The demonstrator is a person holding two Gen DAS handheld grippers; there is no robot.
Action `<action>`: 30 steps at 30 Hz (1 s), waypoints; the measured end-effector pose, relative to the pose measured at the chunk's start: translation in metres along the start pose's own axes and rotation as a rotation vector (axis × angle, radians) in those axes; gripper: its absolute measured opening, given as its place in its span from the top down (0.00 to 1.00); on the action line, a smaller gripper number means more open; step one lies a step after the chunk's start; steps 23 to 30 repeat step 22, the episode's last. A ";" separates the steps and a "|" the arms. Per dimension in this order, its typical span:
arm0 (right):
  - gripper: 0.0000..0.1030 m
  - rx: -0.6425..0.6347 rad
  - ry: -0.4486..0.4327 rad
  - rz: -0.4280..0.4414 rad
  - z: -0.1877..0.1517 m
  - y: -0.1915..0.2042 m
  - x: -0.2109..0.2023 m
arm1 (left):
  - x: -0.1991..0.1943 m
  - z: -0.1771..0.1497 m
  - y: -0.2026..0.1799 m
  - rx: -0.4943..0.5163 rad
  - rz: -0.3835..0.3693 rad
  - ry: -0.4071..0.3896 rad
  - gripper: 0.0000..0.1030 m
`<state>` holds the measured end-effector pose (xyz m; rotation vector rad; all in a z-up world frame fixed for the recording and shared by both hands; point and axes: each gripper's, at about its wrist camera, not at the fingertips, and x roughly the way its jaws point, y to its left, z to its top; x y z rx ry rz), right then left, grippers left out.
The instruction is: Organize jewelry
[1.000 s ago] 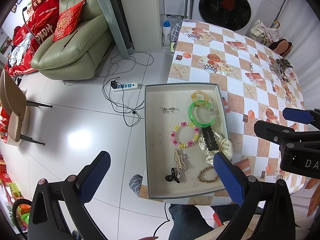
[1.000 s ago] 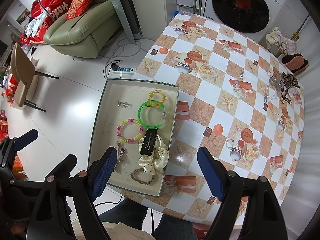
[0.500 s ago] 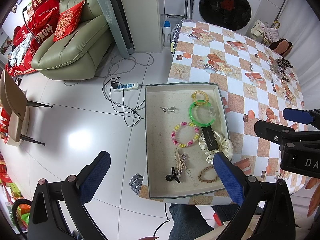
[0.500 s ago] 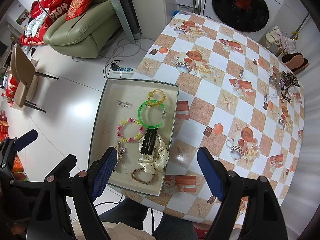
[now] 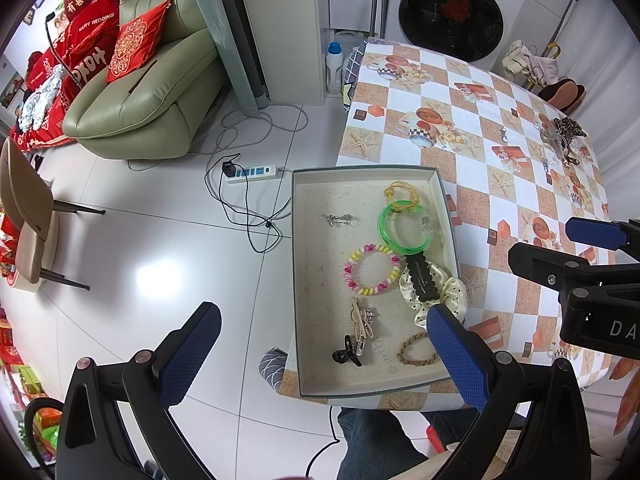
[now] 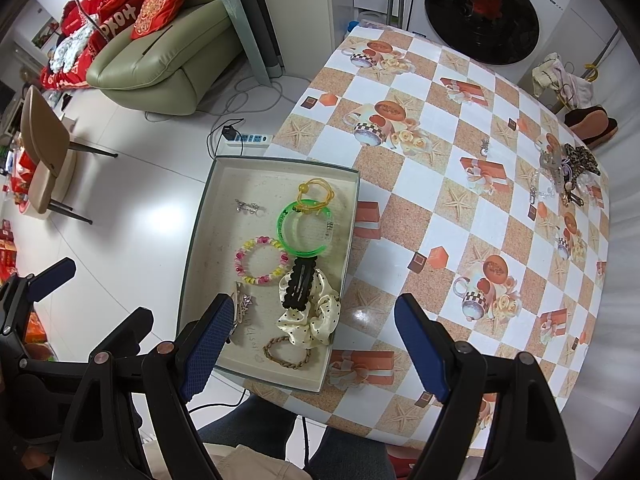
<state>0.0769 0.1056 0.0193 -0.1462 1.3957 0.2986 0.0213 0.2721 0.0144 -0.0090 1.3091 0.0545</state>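
left wrist view: i hold my left gripper (image 5: 320, 344) and right gripper (image 6: 308, 336) spread and empty high over the shallow grey cardboard tray (image 5: 298, 280) to survey. unsorted jewelry pile (image 6: 568, 176) lies at the checked tablecloth's (image 6: 420, 184) far edge, well apart.

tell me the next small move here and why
Probably reach the right gripper across the table toward the loose jewelry pile at its far edge. Both grippers hang open and empty, and the tray already holds bracelets and clips, so that pile looks unsorted.
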 end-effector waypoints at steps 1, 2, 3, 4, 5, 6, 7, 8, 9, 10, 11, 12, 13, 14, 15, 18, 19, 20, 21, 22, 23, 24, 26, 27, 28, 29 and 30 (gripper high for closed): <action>0.18 0.001 0.000 0.000 0.000 0.000 0.000 | 0.000 -0.001 0.001 0.000 0.000 0.001 0.00; 0.18 0.001 0.000 0.000 0.000 0.000 0.000 | -0.001 0.000 0.002 0.000 0.001 0.001 0.00; 0.18 0.000 0.001 0.000 0.000 0.001 0.000 | -0.001 -0.001 0.002 0.000 0.002 0.001 0.00; 0.18 0.001 0.000 0.000 0.001 0.000 0.000 | -0.001 -0.001 0.003 -0.001 0.003 0.001 0.00; 0.18 0.001 0.000 0.000 0.001 0.000 0.000 | -0.001 -0.001 0.003 -0.002 0.004 0.001 0.00; 0.18 0.000 0.001 -0.001 0.000 0.001 0.000 | -0.001 0.000 0.004 -0.002 0.005 0.002 0.00; 0.18 0.002 0.001 -0.001 0.001 0.000 0.000 | -0.001 0.000 0.004 -0.003 0.006 0.001 0.00; 0.18 0.002 0.001 -0.001 0.001 0.000 0.000 | -0.001 0.000 0.005 -0.003 0.007 0.002 0.00; 0.18 0.002 0.001 -0.001 0.001 0.001 0.001 | -0.001 0.001 0.005 -0.004 0.006 0.002 0.00; 0.18 0.003 0.000 -0.001 0.001 0.000 0.000 | -0.001 0.001 0.005 -0.006 0.006 0.001 0.00; 0.18 0.003 0.001 0.000 0.001 0.001 0.001 | 0.000 0.002 0.006 -0.007 0.005 0.000 0.00; 0.18 0.003 0.001 0.000 0.001 0.001 0.001 | -0.001 0.002 0.006 -0.008 0.003 -0.003 0.00; 0.18 0.004 0.002 0.000 0.001 0.001 0.001 | -0.001 0.002 0.006 -0.008 0.000 -0.005 0.00; 0.18 0.003 0.001 0.000 0.001 0.001 0.001 | 0.000 0.003 0.006 -0.008 -0.001 -0.005 0.00; 0.18 0.004 0.003 0.001 0.001 0.001 0.002 | 0.000 0.003 0.005 -0.006 -0.002 -0.004 0.00; 0.18 0.003 0.002 0.001 0.001 0.001 0.002 | 0.001 0.003 0.005 -0.001 -0.003 -0.002 0.00; 0.18 0.003 0.002 0.000 0.001 0.001 0.002 | 0.001 0.003 0.005 -0.001 -0.004 -0.001 0.00; 0.18 0.003 0.002 0.000 0.001 0.001 0.002 | 0.001 0.002 0.004 -0.002 -0.003 -0.001 0.00; 0.18 0.003 0.002 0.001 0.001 0.001 0.002 | 0.001 0.002 0.004 -0.003 -0.003 0.000 0.00; 0.18 0.003 0.002 0.001 0.001 0.001 0.002 | 0.002 0.002 0.004 -0.004 -0.003 0.003 0.00; 0.18 0.003 0.002 0.001 0.001 0.001 0.002 | 0.002 0.002 0.004 -0.004 -0.003 0.003 0.00; 0.18 0.003 0.002 0.001 0.001 0.001 0.002 | 0.002 0.002 0.004 -0.004 -0.003 0.003 0.00; 0.18 0.003 0.002 0.001 0.001 0.001 0.002 | 0.002 0.002 0.004 -0.004 -0.003 0.003 0.00; 0.18 0.003 0.002 0.001 0.001 0.001 0.002 | 0.002 0.002 0.004 -0.004 -0.003 0.003 0.00; 0.18 0.003 0.002 0.001 0.001 0.001 0.002 | 0.002 0.002 0.004 -0.004 -0.003 0.003 0.00; 0.18 0.003 0.002 0.001 0.001 0.001 0.002 | 0.002 0.002 0.004 -0.004 -0.003 0.003 0.00; 0.18 0.003 0.002 0.001 0.001 0.001 0.002 | 0.002 0.002 0.004 -0.004 -0.003 0.003 0.00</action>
